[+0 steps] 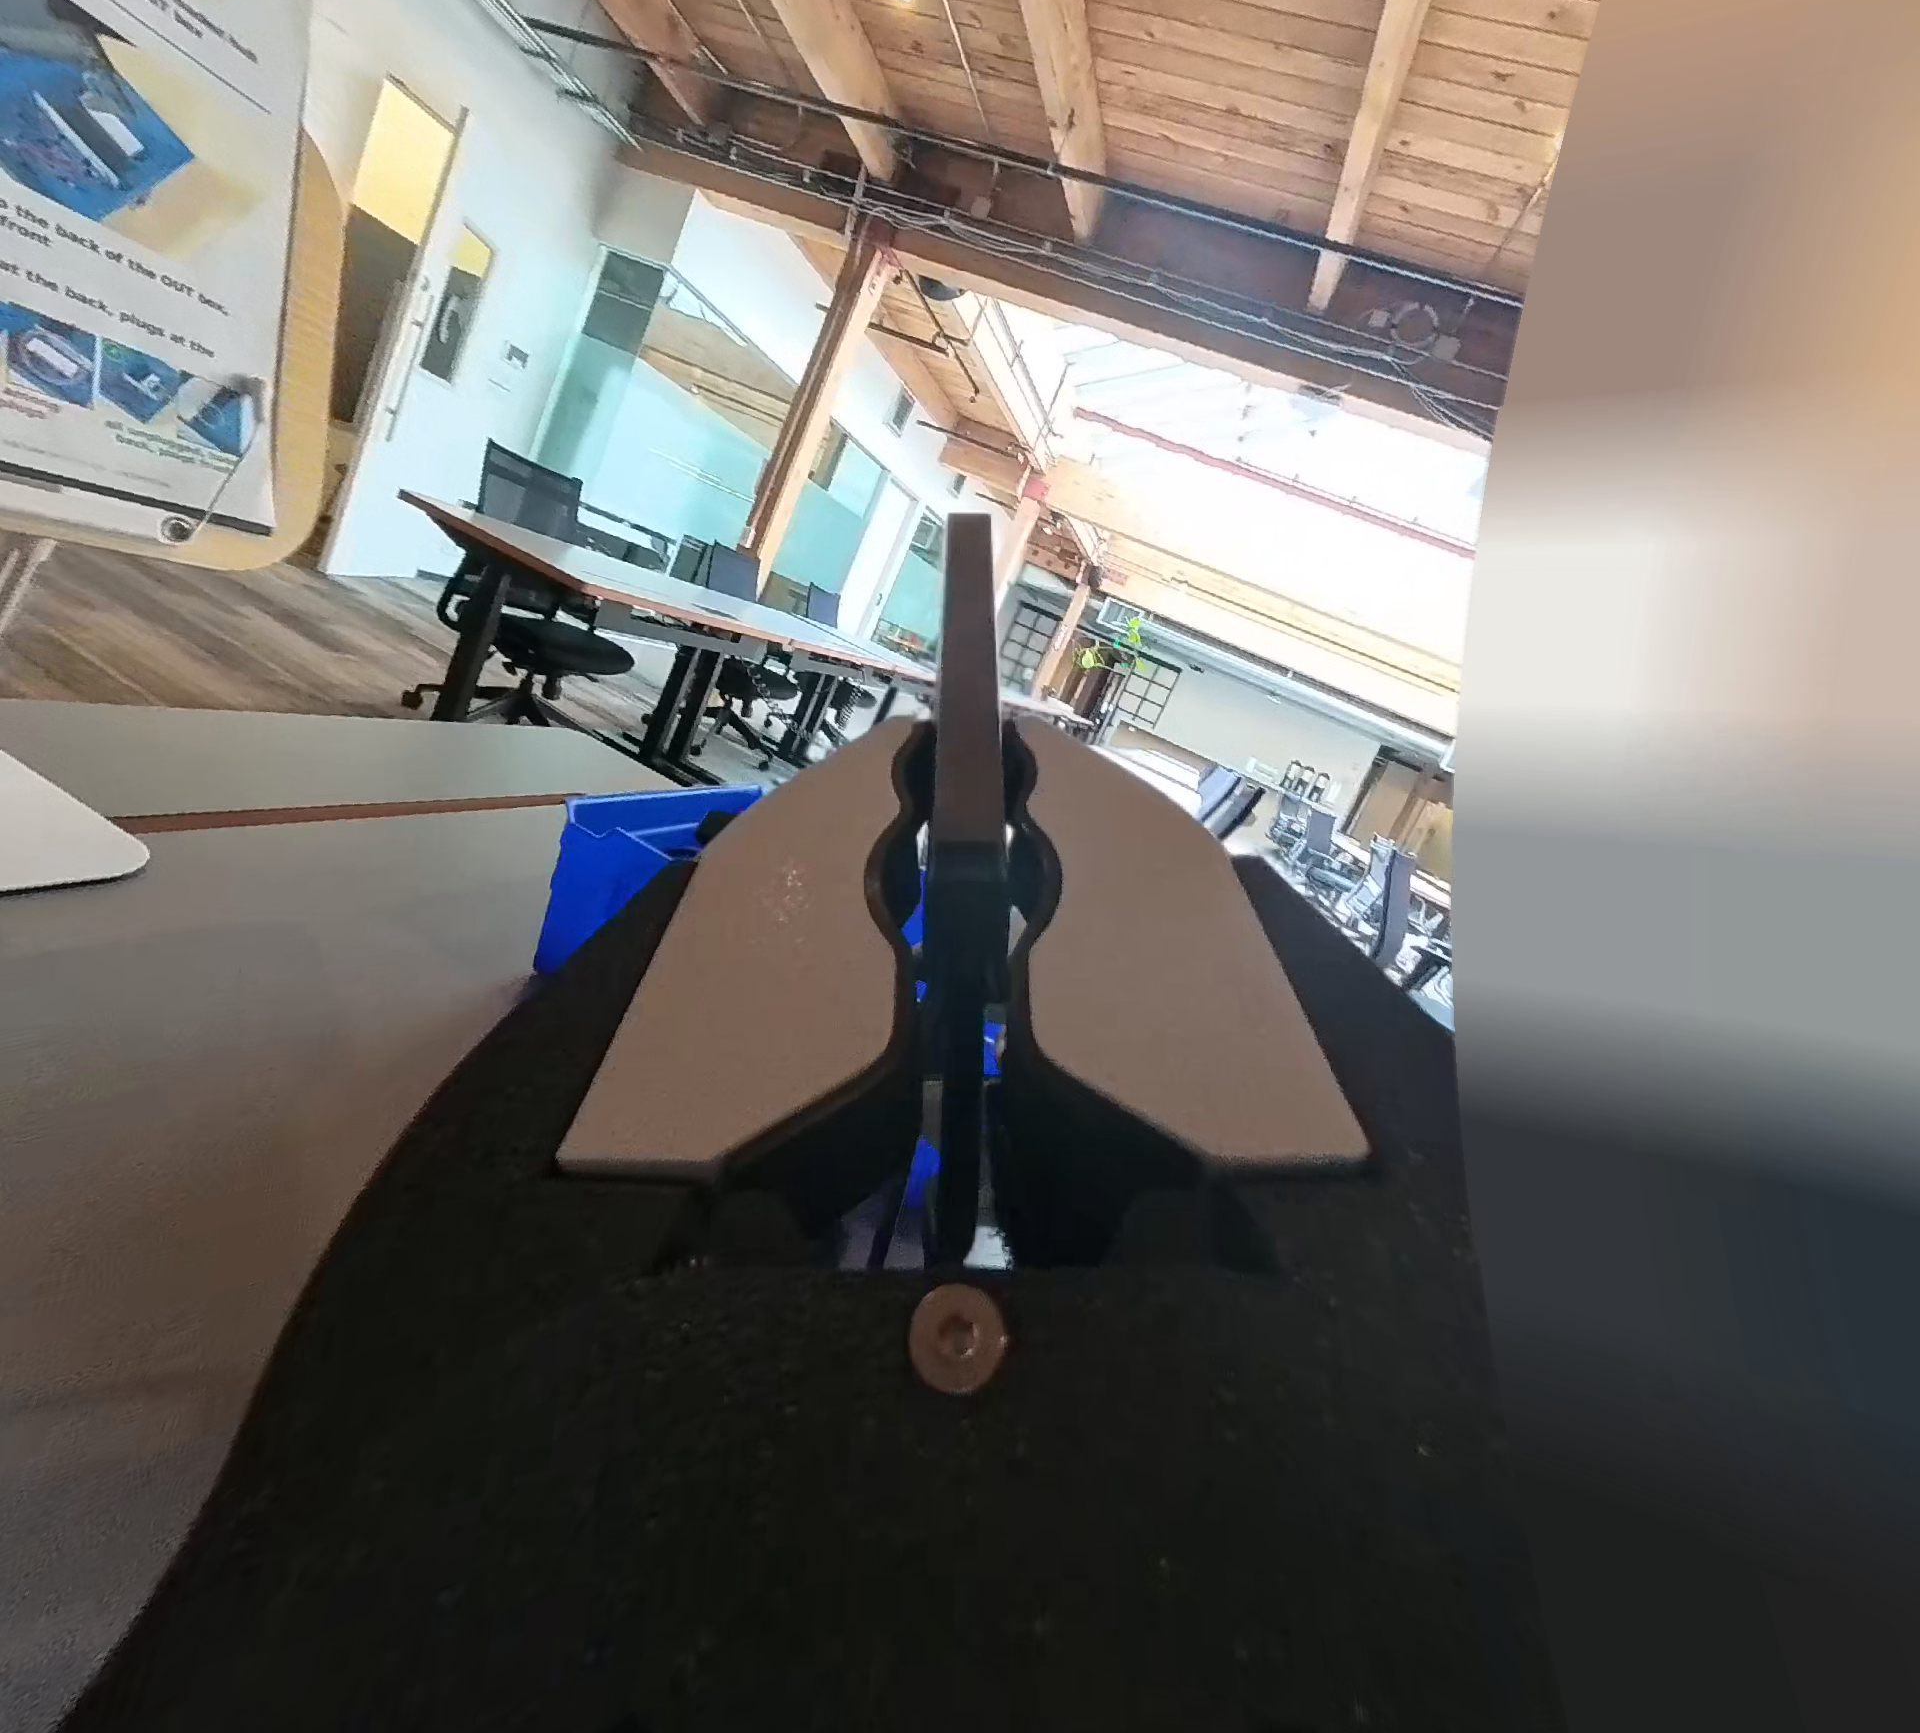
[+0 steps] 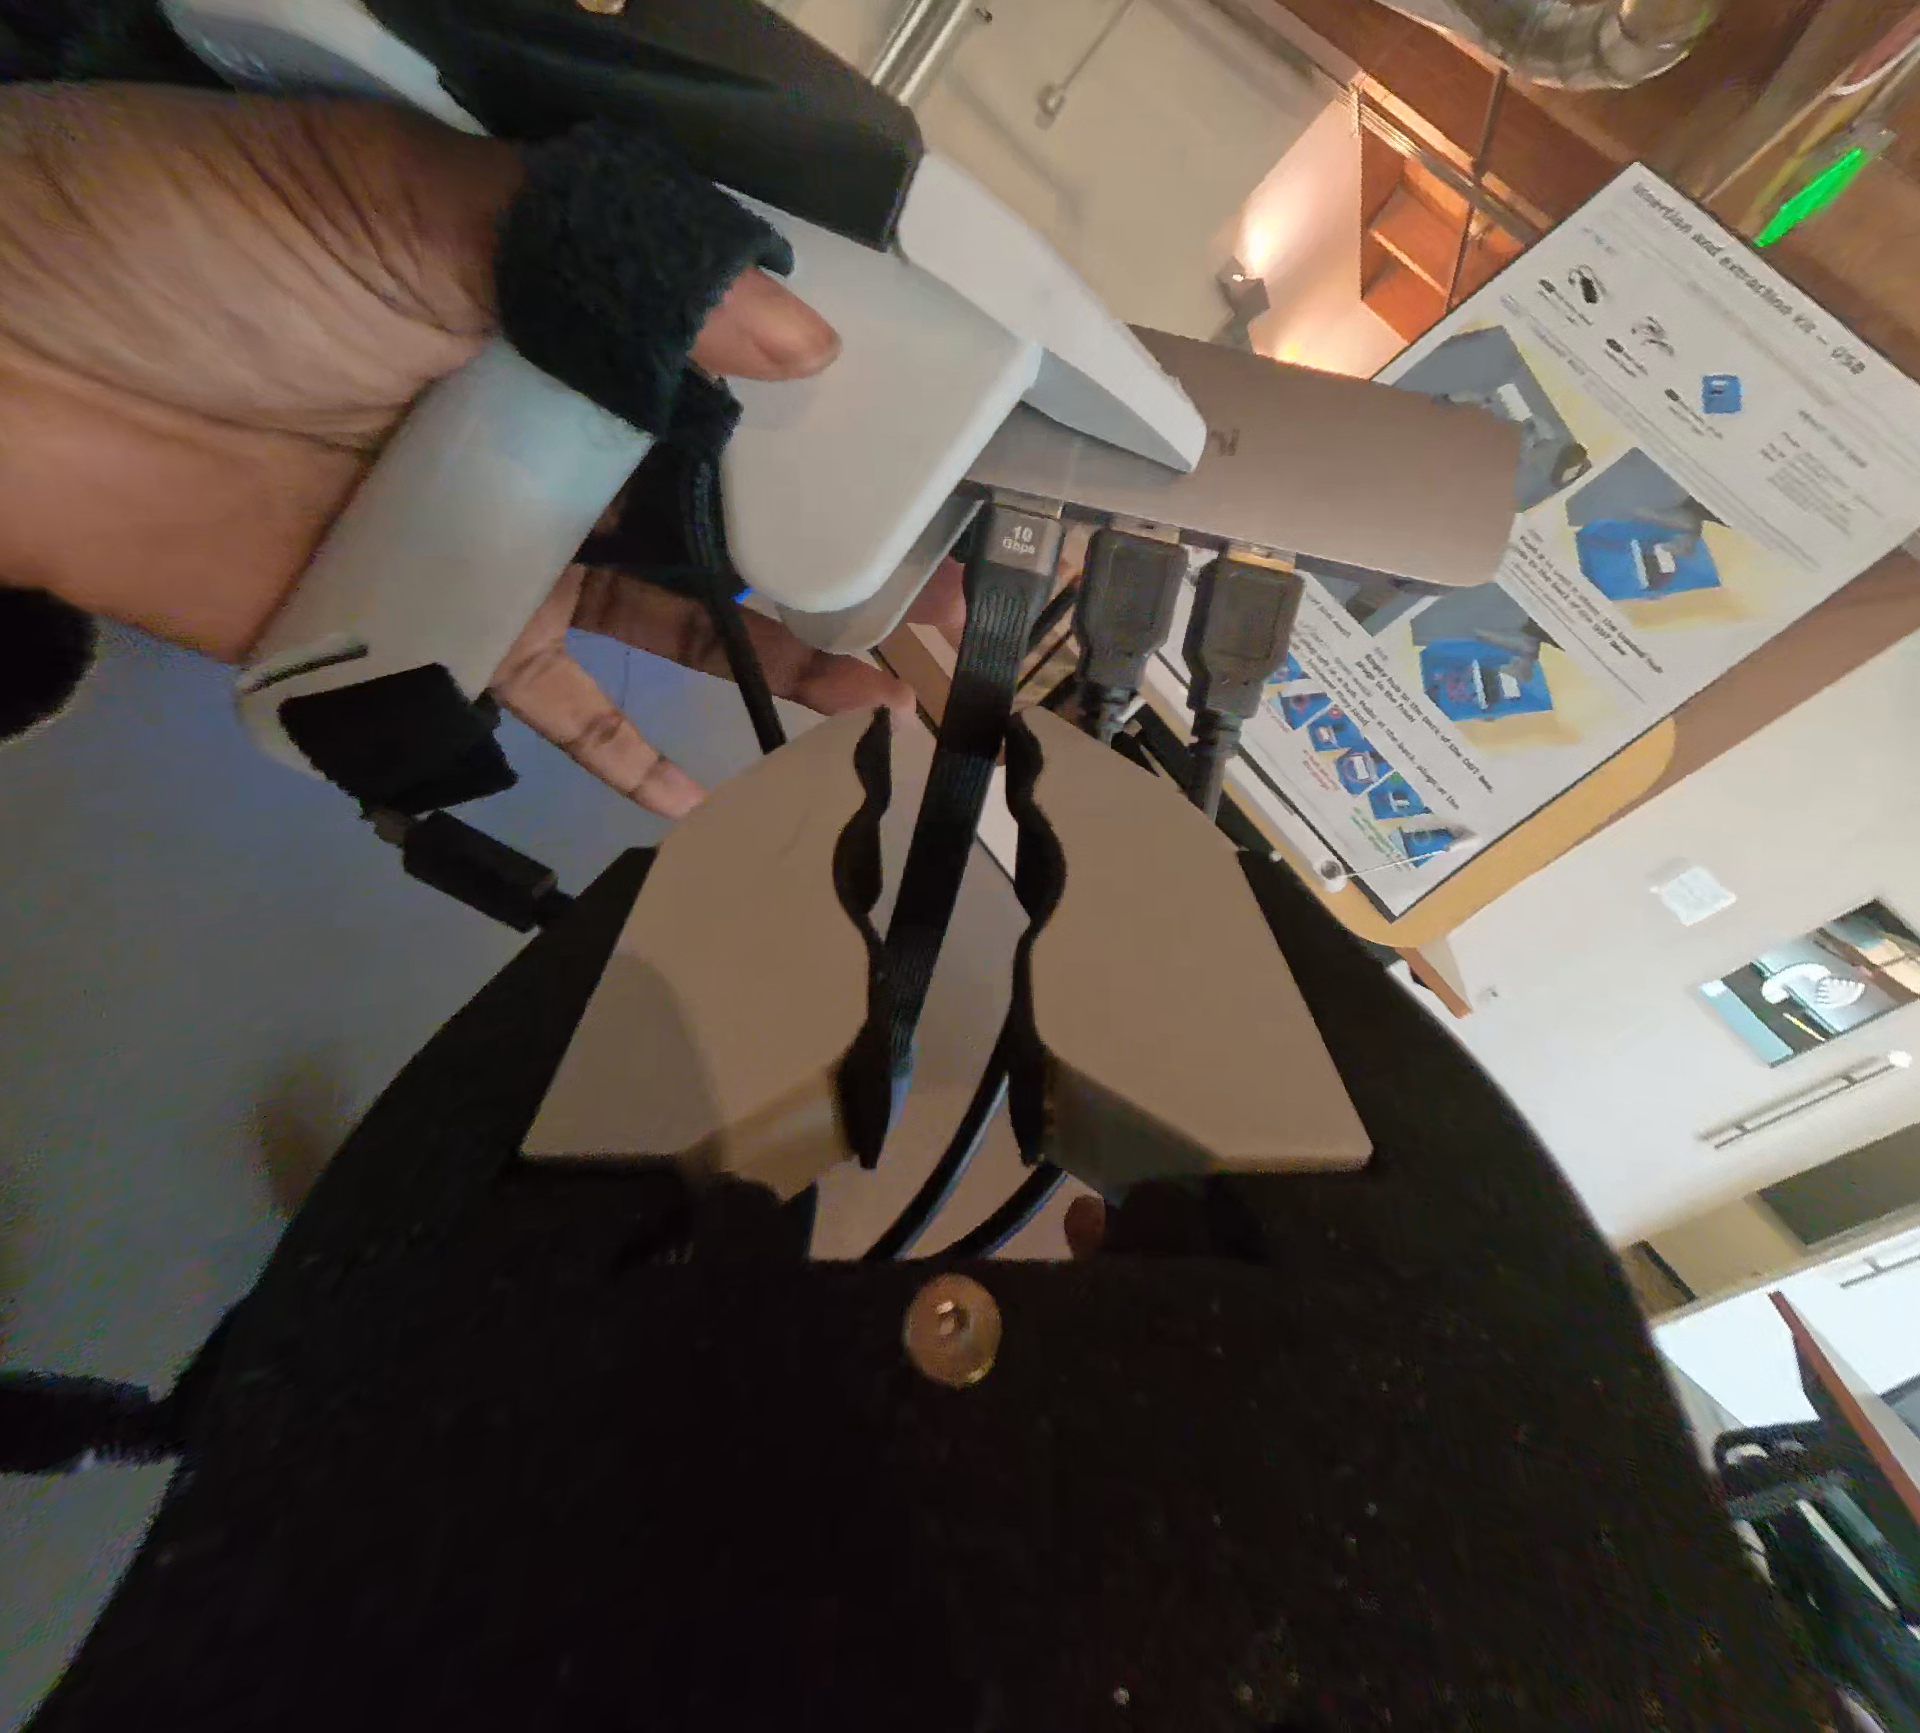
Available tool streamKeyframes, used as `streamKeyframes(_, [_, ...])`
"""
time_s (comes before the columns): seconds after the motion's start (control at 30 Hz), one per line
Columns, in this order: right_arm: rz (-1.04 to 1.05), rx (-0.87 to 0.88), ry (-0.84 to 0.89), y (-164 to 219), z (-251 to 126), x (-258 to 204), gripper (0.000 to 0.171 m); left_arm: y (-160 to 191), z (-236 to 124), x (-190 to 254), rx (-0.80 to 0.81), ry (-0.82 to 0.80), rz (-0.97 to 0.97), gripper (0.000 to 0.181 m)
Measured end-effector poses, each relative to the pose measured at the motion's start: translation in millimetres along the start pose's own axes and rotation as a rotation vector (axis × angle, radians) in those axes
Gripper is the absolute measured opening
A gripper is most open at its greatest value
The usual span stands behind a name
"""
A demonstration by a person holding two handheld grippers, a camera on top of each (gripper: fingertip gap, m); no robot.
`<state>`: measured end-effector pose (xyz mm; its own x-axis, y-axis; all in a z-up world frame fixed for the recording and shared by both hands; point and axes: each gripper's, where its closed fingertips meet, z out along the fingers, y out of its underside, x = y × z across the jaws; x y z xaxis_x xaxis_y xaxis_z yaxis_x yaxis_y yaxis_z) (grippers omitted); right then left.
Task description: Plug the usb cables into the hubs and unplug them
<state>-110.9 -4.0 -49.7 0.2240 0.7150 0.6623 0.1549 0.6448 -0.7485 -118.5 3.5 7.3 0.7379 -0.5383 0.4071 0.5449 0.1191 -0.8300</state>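
My left gripper [image 1: 971, 738] is shut on a thin grey USB hub [image 1: 971, 623], seen edge-on and standing up between the fingers. In the right wrist view the same hub [image 2: 1351, 457] is held in the air by the left gripper [image 2: 997, 478], with a person's hand behind it. Three plugs sit in the hub's lower edge: a grey-headed plug [image 2: 1023, 540] on a flat black cable [image 2: 935, 852], and two black plugs [image 2: 1132, 582] [image 2: 1247, 613]. My right gripper [image 2: 951, 738] is just below the hub, jaws slightly apart, with the flat cable running loosely between them.
A blue bin [image 1: 613, 862] stands on the dark table [image 1: 260, 1008] behind the left gripper. A white stand base [image 1: 52, 831] is at the left edge. An instruction poster [image 2: 1610, 488] hangs behind the hub. Office desks and chairs [image 1: 540, 634] stand farther back. My right fingertips sit around 6 centimeters from my left ones.
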Motion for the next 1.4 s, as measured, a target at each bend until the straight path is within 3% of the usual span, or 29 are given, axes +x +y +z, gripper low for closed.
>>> streamKeyframes(0.27, [-0.012, -0.011, 0.082, 5, 3, 16, 0.009, 7, 8, 4, 0.028, -0.006, -0.028, 0.012])
streamKeyframes(0.43, [0.006, 0.100, 0.089, -1, 0, 16, 0.008, 3, 5, 14, -0.012, 0.091, -0.024, 0.014])
streamKeyframes(0.6, [0.005, 0.097, -0.067, -11, -3, 31, 0.008, -20, -8, 33, 0.029, 0.271, 0.088, 0.045])
streamKeyframes(0.67, [-0.017, 0.082, -0.148, -13, -6, 35, 0.007, -38, -23, 38, 0.080, 0.300, 0.231, 0.050])
streamKeyframes(0.77, [-0.023, 0.073, -0.319, -15, -15, 28, 0.007, -38, -43, 32, -0.003, 0.209, 0.684, 0.053])
streamKeyframes(0.87, [-0.055, 0.078, -0.412, -17, -22, 20, 0.007, -17, -48, 8, -0.238, 0.027, 1.216, 0.052])
streamKeyframes(0.93, [-0.079, 0.071, -0.494, -16, -27, 10, 0.007, -3, -45, -5, -0.396, -0.054, 1.406, 0.055])
streamKeyframes(1.17, [-0.245, -0.064, -0.750, -1, -39, -8, 0.007, 10, -40, 15, -0.466, 0.034, 1.852, 0.055])
streamKeyframes(1.27, [-0.335, -0.130, -0.840, 6, -43, -19, 0.007, 16, -45, 26, -0.508, 0.099, 1.932, 0.054])
streamKeyframes(1.4, [-0.444, -0.175, -0.932, 12, -48, -38, 0.008, 40, -50, 22, -0.680, 0.180, 2.009, 0.056])
